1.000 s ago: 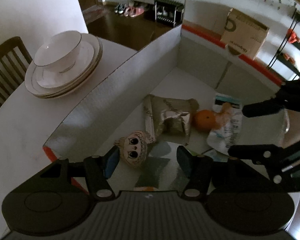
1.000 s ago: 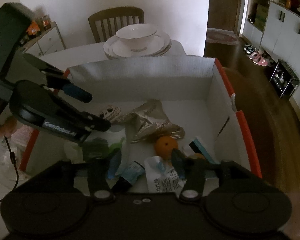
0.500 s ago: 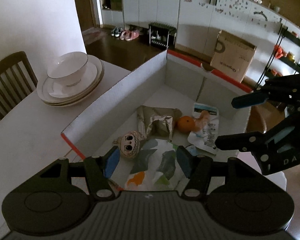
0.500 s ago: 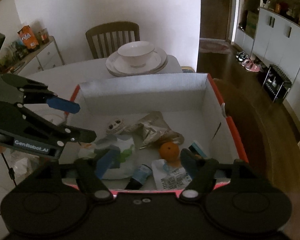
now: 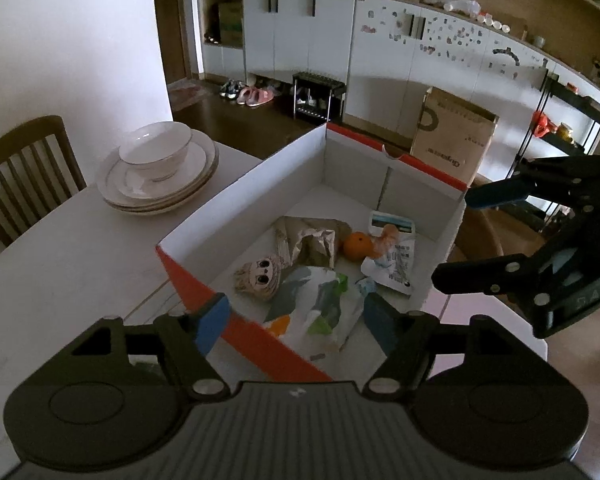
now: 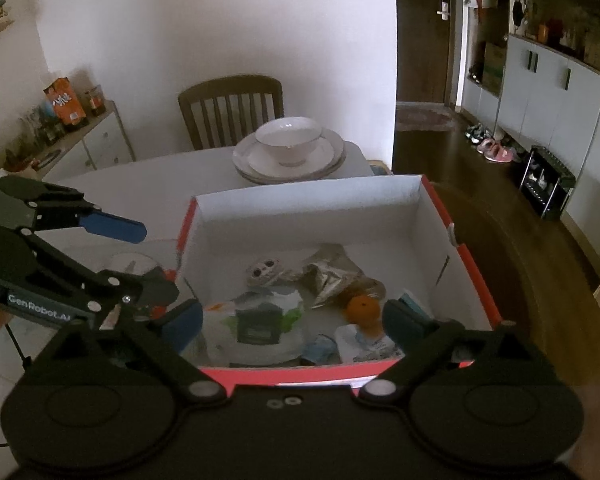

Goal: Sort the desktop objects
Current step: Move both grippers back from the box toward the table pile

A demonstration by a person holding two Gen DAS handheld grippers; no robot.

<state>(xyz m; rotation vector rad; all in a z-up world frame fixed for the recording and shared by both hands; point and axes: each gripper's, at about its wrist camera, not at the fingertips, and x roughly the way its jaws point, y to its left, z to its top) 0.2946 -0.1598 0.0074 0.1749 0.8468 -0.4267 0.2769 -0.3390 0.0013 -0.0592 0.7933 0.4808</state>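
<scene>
At the far left of the right wrist view, the left gripper [image 6: 140, 264] is seen hovering off the box's left wall, its fingers parting and nothing carried between them. Beneath it, on the white surface [image 6: 140, 176], something small with a red part is glimpsed beside the box, too hidden by the gripper to be named, so at least one item may be left outside. Toward the centre, the red-rimmed box [image 6: 308, 204] is found well loaded: a small doll face [image 6: 265, 271] lies at the back, a crumpled silver packet [image 6: 327, 276] just right of it, a white bag with green print [image 6: 260, 322] toward the near wall, an orange [image 6: 363, 308] right of centre, and a printed white pouch [image 6: 360, 344] against the near rim. At the bottom of the same view, the right gripper [image 6: 292, 324] is held above the near rim, its fingers spreading wide, and nothing is pressed between them. At upper centre, a stack of plates with a bowl [image 6: 289, 146] is left standing behind the box, untouched. The sorting is judged far along, most things being boxed and both grippers unloaded; whether the plates are meant to be moved cannot be told.
</scene>
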